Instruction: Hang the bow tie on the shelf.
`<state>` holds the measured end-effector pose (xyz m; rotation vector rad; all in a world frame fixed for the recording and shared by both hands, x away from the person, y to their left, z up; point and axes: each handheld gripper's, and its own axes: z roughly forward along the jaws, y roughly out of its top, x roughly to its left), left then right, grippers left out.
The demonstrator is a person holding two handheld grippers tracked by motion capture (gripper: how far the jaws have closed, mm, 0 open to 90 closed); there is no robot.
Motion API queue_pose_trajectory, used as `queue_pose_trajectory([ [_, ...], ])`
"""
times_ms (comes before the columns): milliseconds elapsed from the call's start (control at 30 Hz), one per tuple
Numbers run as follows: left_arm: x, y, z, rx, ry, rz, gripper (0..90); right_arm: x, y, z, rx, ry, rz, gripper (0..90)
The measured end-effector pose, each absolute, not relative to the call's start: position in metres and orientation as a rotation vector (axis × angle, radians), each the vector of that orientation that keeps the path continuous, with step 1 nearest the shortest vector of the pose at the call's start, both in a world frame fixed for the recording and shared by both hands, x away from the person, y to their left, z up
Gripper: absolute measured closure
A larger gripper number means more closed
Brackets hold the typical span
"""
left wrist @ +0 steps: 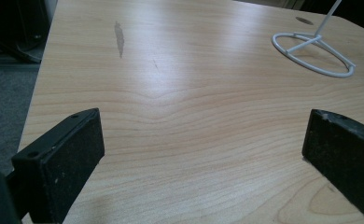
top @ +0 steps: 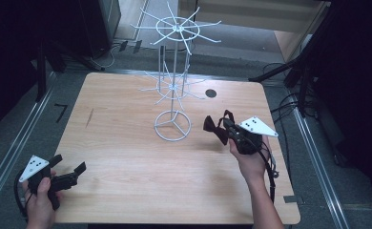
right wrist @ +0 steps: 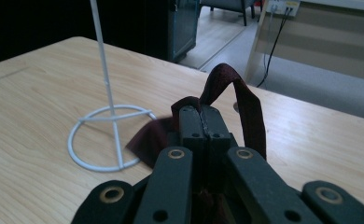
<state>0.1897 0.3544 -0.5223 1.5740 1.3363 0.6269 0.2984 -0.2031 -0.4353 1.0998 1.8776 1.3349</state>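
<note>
- High view: the right gripper (top: 221, 130), right of centre, holds a dark bow tie (top: 214, 128) above the table (top: 127, 157); the bow juts left toward the white wire rack (top: 173, 86). The left gripper (top: 69, 171) sits lower left, jaws spread.
- Left gripper view: jaws wide apart over bare wood — the rack's ring base (left wrist: 313, 53) at upper right.
- Right gripper view: jaws pressed together on the maroon tie (right wrist: 238, 100) — its strap loops upward above the tips, the bow lower left of them.

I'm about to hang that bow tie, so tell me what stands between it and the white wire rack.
Nothing visible does. The right gripper holds the dark red bow tie above bare table, just right of the rack.
</note>
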Motion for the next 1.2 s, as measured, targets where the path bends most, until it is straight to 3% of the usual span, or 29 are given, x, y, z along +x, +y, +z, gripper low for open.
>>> queue_pose_trajectory([
  [1200,0.189,0.355,-0.522,1.574,1.333,0.625,0.0,0.316,-0.144,-0.4,1.022,1.869,1.423,90.0],
])
